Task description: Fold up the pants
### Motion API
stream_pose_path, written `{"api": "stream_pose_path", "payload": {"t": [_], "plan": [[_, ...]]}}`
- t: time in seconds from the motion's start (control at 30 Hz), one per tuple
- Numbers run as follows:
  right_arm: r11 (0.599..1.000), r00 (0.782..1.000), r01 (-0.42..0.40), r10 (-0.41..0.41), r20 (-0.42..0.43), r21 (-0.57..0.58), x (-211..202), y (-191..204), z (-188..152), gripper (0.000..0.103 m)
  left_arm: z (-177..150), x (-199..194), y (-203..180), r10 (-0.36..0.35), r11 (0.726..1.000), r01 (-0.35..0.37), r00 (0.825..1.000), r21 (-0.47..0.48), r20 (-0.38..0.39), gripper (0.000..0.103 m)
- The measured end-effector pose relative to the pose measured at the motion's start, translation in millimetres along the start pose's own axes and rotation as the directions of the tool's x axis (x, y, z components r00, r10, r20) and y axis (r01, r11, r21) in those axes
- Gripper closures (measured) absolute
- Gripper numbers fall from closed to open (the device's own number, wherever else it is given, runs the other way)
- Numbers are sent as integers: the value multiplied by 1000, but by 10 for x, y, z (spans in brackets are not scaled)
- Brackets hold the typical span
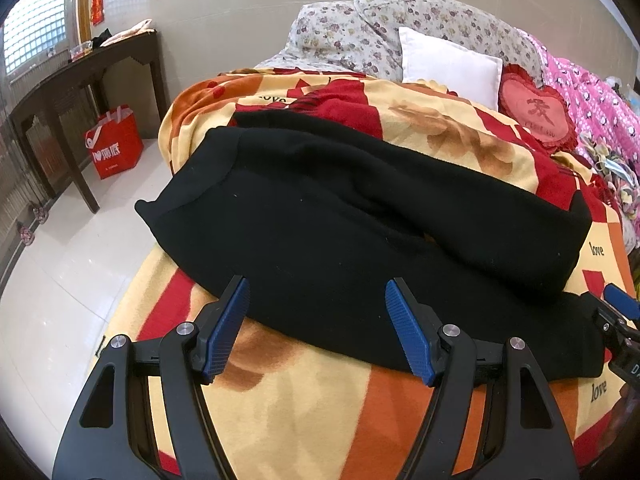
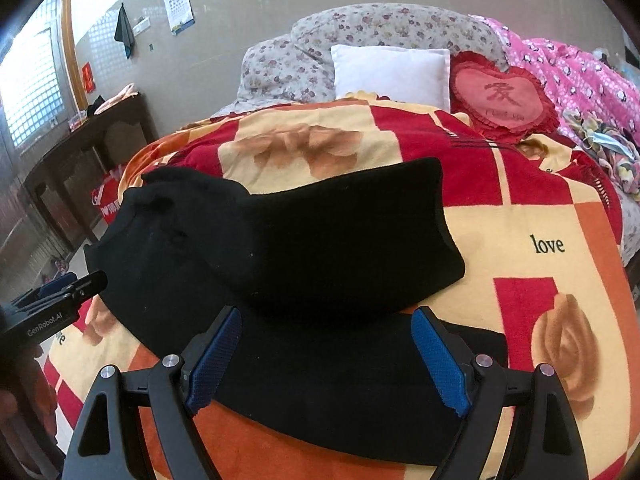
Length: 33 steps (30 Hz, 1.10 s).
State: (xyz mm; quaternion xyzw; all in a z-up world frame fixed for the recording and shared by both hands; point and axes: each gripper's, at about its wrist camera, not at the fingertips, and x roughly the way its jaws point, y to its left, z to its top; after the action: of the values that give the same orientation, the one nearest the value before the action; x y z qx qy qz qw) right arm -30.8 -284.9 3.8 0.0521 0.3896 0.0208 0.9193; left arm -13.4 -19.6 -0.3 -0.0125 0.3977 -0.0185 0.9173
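Both grippers, left (image 1: 318,330) and right (image 2: 326,358), gape with nothing held, poised over the near edge of the black pants (image 1: 360,216) spread on the blanket (image 1: 304,412); folding looks barely begun; next, pinch that edge.

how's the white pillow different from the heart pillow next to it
The white pillow is square and plain; the heart pillow is heart-shaped, red, with a ruffled edge and a character on its face. The white pillow leans against the floral bedding, while the heart pillow sits nearer the pink quilt. Both lie at the head of the bed, beyond the black pants.
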Motion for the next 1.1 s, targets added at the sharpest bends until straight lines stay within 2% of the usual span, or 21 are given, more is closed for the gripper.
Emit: {"api": "stream_pose_path", "payload": {"t": [1.1], "plan": [[1000, 999, 5, -5, -34, -6, 104, -13, -13, 17, -11, 36, -52, -7, 1000, 7, 1000, 2, -17, 32]]}}
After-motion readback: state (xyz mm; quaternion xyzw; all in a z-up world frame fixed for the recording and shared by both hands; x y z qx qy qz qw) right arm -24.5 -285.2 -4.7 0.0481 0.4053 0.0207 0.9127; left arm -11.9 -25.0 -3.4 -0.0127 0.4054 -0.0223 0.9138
